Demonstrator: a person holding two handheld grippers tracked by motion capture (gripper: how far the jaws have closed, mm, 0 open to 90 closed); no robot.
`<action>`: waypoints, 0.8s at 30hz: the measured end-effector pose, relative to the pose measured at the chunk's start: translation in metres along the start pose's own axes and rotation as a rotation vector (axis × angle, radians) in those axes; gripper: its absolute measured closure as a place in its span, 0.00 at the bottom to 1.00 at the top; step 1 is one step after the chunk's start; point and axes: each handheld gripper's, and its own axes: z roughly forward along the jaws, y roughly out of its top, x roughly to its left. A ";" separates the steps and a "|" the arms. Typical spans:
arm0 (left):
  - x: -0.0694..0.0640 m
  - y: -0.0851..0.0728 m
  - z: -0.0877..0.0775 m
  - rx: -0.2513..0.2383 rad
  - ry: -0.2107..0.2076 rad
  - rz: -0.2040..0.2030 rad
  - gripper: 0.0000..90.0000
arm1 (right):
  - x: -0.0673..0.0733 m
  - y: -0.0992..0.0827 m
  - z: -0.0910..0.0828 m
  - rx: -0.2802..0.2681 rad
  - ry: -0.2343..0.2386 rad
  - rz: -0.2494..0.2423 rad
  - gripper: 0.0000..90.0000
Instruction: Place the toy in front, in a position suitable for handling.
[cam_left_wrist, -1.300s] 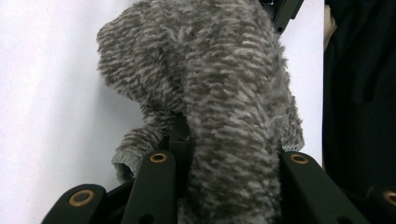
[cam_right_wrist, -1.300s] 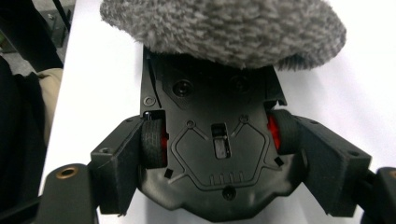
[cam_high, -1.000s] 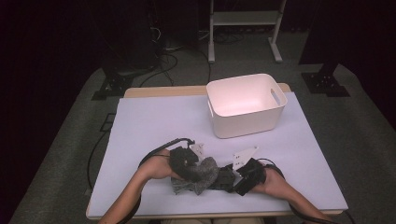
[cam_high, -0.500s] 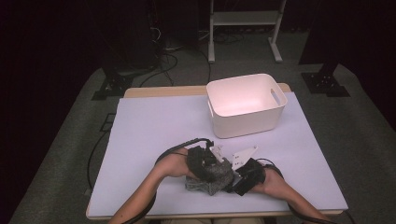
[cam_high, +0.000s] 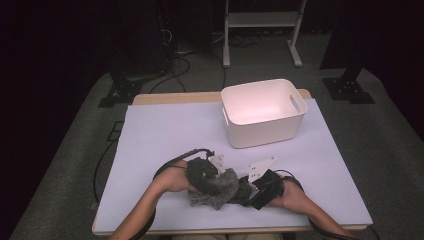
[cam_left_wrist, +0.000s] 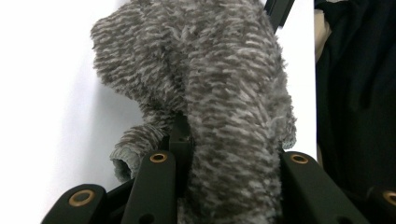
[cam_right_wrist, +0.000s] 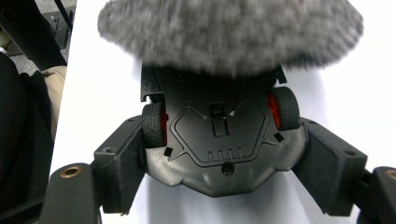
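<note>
One white bin (cam_high: 263, 112), far side of the table (cam_high: 165, 130); everything else sits on the near side of it. Left gripper (cam_high: 207, 177): jaws nearly together, clamped on one fuzzy grey cloth (cam_left_wrist: 210, 93). The cloth drapes over one black toy car (cam_right_wrist: 219, 140), underside up; two red-hubbed wheels counted, any others hidden by the cloth. Right gripper (cam_high: 260, 187): jaws spread wide, pressing the car's flanks, apparently gripping it, though the contact is partly shadowed. Two grippers, touching across the bundle.
</note>
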 end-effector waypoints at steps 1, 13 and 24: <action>0.001 -0.004 -0.002 -0.001 0.005 -0.008 0.76 | 0.000 0.000 0.000 0.002 0.001 -0.002 0.25; 0.006 -0.028 -0.010 -0.072 0.018 -0.042 0.77 | -0.001 0.002 0.000 0.007 0.002 0.000 0.26; 0.010 0.008 0.010 -0.134 -0.007 -0.011 0.77 | -0.001 0.002 0.001 0.002 0.004 0.001 0.26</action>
